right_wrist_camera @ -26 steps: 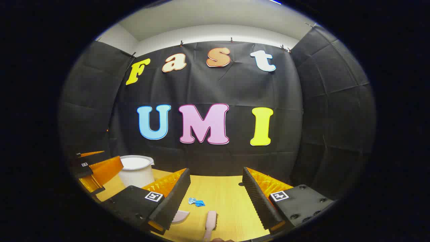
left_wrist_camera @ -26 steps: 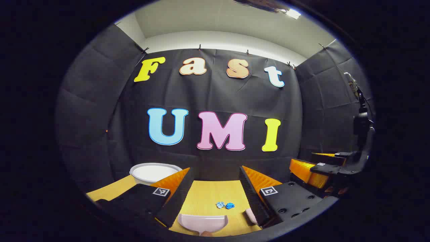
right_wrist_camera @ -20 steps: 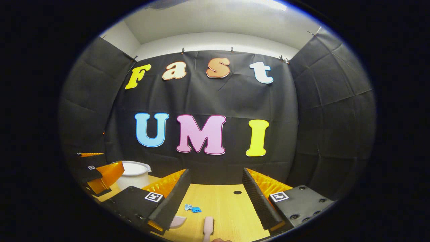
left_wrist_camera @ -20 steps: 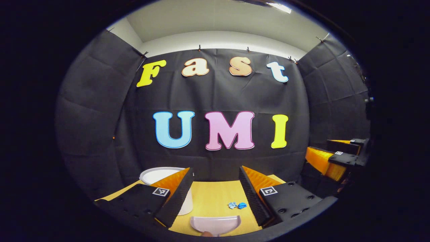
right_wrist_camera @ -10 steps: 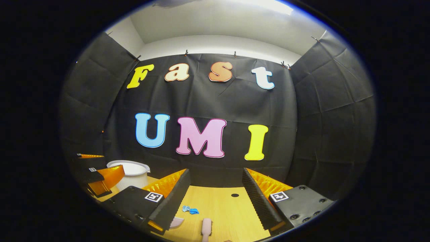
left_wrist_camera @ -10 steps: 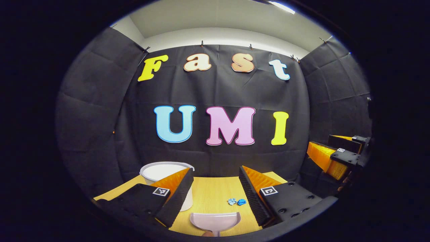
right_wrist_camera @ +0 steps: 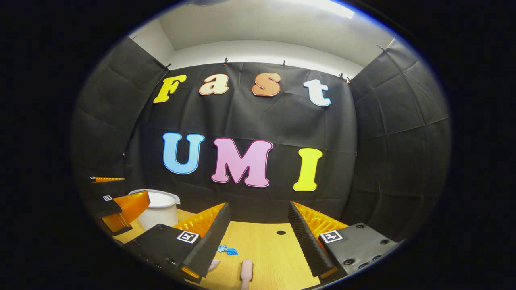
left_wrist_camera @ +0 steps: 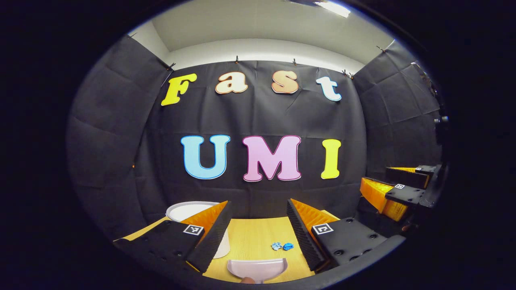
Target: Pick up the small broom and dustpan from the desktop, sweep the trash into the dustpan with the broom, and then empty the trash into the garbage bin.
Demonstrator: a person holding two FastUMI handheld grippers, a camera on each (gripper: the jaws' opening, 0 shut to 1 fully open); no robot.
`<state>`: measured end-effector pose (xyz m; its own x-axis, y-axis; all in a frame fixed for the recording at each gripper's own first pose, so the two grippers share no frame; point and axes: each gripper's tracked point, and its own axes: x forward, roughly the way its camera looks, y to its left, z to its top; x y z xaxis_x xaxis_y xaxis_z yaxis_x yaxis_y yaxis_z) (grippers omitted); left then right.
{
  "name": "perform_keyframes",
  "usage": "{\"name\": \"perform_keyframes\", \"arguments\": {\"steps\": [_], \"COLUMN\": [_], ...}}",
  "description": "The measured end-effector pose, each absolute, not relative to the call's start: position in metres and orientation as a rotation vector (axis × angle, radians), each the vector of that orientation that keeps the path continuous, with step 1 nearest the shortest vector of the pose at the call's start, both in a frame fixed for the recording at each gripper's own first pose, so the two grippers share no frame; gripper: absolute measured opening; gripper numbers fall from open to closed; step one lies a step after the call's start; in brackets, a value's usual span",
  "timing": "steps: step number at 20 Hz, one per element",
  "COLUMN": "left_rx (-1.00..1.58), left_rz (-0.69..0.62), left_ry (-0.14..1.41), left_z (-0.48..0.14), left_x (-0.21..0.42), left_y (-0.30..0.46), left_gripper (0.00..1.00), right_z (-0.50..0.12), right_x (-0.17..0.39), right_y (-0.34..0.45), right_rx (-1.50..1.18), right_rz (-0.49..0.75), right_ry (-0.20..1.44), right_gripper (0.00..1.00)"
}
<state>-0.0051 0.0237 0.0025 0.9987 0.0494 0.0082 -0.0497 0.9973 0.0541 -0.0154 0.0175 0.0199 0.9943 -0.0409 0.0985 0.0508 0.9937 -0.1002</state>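
A pale dustpan (left_wrist_camera: 257,268) lies on the wooden desktop (left_wrist_camera: 252,237) just below my left gripper (left_wrist_camera: 258,219), which is open and holds nothing. Small blue trash scraps (left_wrist_camera: 282,246) lie to the dustpan's right. In the right gripper view the small pale broom (right_wrist_camera: 246,270) lies on the desktop (right_wrist_camera: 268,249) below my right gripper (right_wrist_camera: 259,223), also open and holding nothing. The blue trash (right_wrist_camera: 227,250) sits left of the broom, and an edge of the dustpan (right_wrist_camera: 213,264) peeks out by the left finger. The white garbage bin (left_wrist_camera: 189,211) stands at the back left.
The white bin (right_wrist_camera: 159,209) stands at the desk's far left in the right gripper view, with the left gripper (right_wrist_camera: 115,203) in front of it. The right gripper (left_wrist_camera: 397,189) hovers at the right in the left gripper view. A small dark hole (right_wrist_camera: 281,232) marks the desktop.
Both grippers have drifted slightly, so the views shift a little. The dustpan, broom and trash lie where they were, and both grippers have stayed open.
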Motion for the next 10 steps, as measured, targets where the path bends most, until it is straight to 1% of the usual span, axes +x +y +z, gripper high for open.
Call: {"name": "perform_keyframes", "arguments": {"steps": [1,3,5,6,7,8,10], "left_rx": [0.054,0.053,0.034,0.028,0.021,0.017,0.036], "left_rz": [0.048,0.047,0.037,0.032,0.020,-0.004,-0.022], "left_ry": [-0.004,-0.017,-0.064,-0.092,-0.117,-0.128,-0.092], "left_z": [0.002,0.005,0.017,0.026,0.029,0.029,0.018], "left_x": [-0.005,-0.011,-0.016,-0.019,-0.020,-0.021,-0.021], "left_y": [0.023,0.022,0.019,0.018,0.016,0.011,0.007], "left_gripper": [0.80,0.80,0.80,0.81,0.80,0.80,0.80], "right_z": [0.020,0.018,0.019,0.023,0.026,0.026,0.027], "right_x": [-0.016,-0.016,-0.020,-0.022,-0.022,-0.021,-0.023], "right_y": [0.018,0.015,0.003,-0.009,-0.009,-0.001,0.014], "right_rx": [-0.103,-0.102,-0.116,-0.130,-0.146,-0.153,-0.137], "right_rz": [-0.042,-0.062,-0.131,-0.190,-0.198,-0.173,-0.124], "right_ry": [-0.095,-0.088,-0.095,-0.109,-0.124,-0.128,-0.141], "right_gripper": [0.90,0.92,0.92,0.89,0.92,0.92,0.92]}}
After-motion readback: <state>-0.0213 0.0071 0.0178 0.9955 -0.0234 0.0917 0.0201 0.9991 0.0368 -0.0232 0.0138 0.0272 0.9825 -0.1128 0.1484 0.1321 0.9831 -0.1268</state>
